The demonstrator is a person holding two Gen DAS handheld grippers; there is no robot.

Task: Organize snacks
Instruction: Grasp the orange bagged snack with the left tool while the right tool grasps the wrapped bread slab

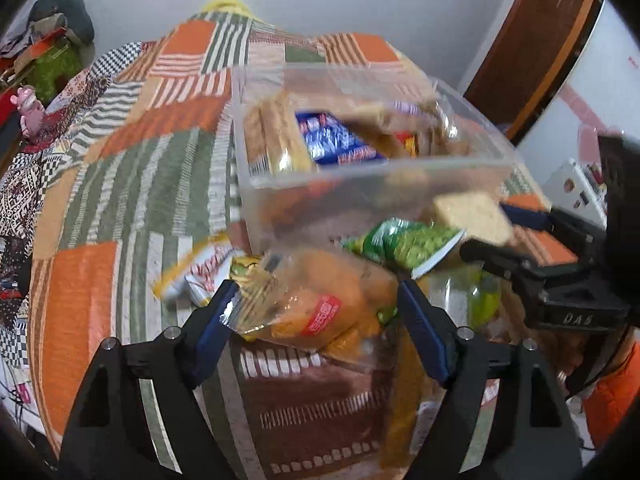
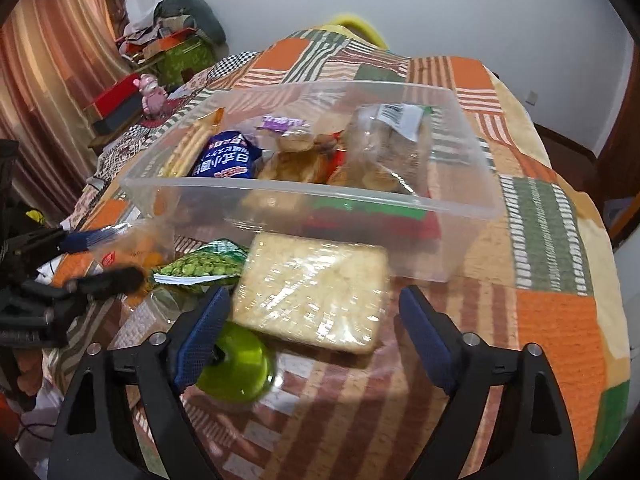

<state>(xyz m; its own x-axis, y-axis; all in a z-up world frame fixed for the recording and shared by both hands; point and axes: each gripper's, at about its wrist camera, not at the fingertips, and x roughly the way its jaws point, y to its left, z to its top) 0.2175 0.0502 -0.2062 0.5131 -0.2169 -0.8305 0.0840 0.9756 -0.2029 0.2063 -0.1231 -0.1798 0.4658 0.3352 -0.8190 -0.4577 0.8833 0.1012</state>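
A clear plastic bin (image 1: 360,182) (image 2: 280,196) on the patchwork cloth holds several snack packs, among them a blue bag (image 2: 226,162). In the left wrist view my left gripper (image 1: 314,296) stands open around an orange bread packet (image 1: 320,304), its pads beside the wrapper. In the right wrist view my right gripper (image 2: 314,304) is open around a pale wrapped cracker block (image 2: 316,288); whether the block is lifted or resting I cannot tell. A green pea bag (image 1: 404,246) (image 2: 204,266) lies between the two packs. The right gripper also shows in the left wrist view (image 1: 516,236).
A green apple-shaped object (image 2: 236,368) sits by the right gripper's left finger. A yellow-white packet (image 1: 192,272) lies left of the bread. A pink figure (image 2: 150,94) and boxes sit at the bed's far left. A wooden door (image 1: 532,52) stands at the right.
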